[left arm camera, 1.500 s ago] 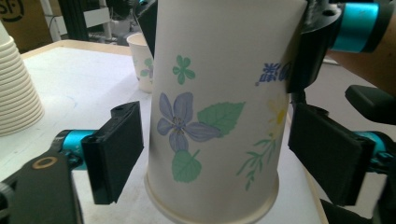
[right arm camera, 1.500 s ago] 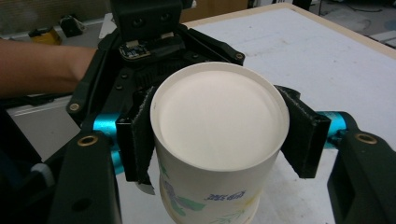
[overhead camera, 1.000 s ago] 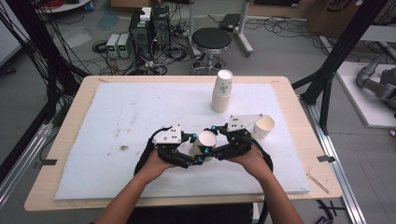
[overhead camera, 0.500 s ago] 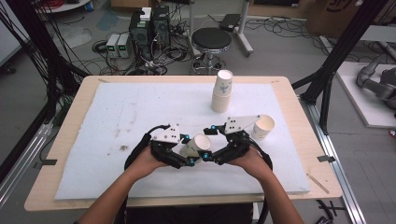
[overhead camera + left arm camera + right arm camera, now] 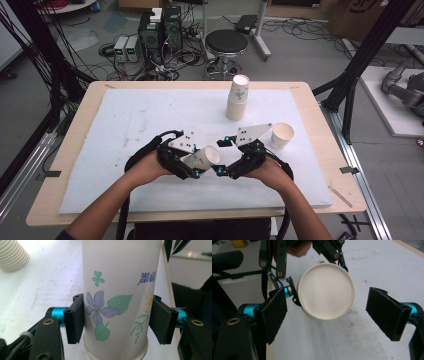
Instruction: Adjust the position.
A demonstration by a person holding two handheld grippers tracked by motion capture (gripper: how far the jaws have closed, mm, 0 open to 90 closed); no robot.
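Left gripper (image 5: 199, 167) clamps a flower-printed paper cup (image 5: 202, 158) between both pads, held tilted above the near centre of the white table mat (image 5: 125, 120), mouth toward the right gripper (image 5: 221, 157), whose jaws stand spread apart and empty. A cup stack (image 5: 237, 98) and a single cup (image 5: 282, 135) stand farther right.

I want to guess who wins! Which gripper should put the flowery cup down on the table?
Left, probably. The left gripper is shut on the flowery cup, while the right gripper is open and holds nothing.
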